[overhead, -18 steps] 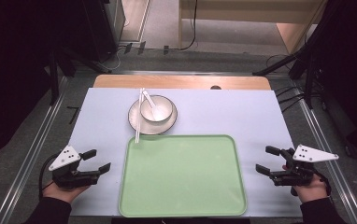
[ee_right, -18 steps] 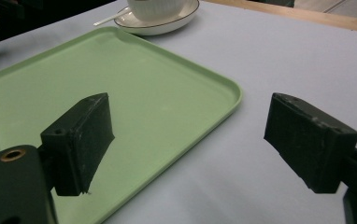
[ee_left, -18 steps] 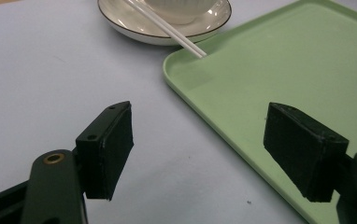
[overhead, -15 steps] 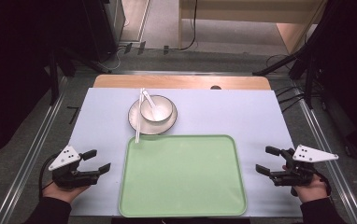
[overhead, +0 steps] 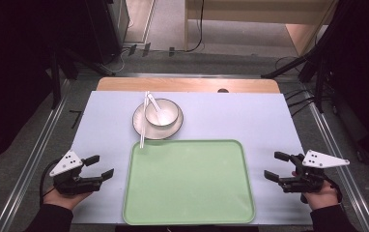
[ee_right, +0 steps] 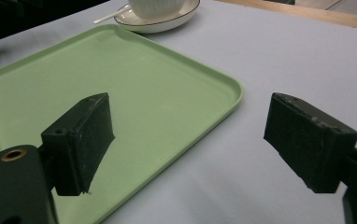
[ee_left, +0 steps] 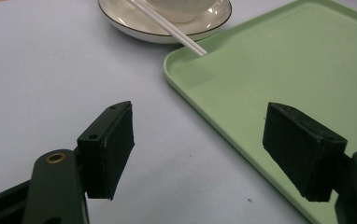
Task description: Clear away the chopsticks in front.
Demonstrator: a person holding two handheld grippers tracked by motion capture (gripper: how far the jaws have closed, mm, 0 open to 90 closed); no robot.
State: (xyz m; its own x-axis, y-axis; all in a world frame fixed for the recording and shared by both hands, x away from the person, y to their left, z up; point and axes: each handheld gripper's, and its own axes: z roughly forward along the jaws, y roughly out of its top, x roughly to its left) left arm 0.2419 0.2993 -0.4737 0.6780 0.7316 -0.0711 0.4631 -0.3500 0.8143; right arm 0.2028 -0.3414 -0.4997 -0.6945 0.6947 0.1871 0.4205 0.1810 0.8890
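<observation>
A pale green tray point(overhead: 187, 203) lies at the near middle of the table, bare inside. Behind it a white bowl point(overhead: 162, 114) with a spoon point(overhead: 154, 105) stands on a white plate point(overhead: 144, 126). White chopsticks point(overhead: 144, 121) rest across the plate's left side, their tips over the tray's far left corner point(ee_left: 193, 45). My left gripper point(overhead: 99, 166) sits open left of the tray point(ee_left: 270, 60), nothing between its jaws. My right gripper point(overhead: 277, 165) sits open right of the tray point(ee_right: 134, 79), also holding nothing. The plate point(ee_right: 167, 21) and bowl point(ee_right: 155, 7) lie beyond the tray.
A light blue mat point(overhead: 250, 121) covers the table, with a wooden strip point(overhead: 187, 85) at its far edge. Metal rails point(overhead: 33, 154) run along both sides. Dark stands and cables occupy the floor beyond.
</observation>
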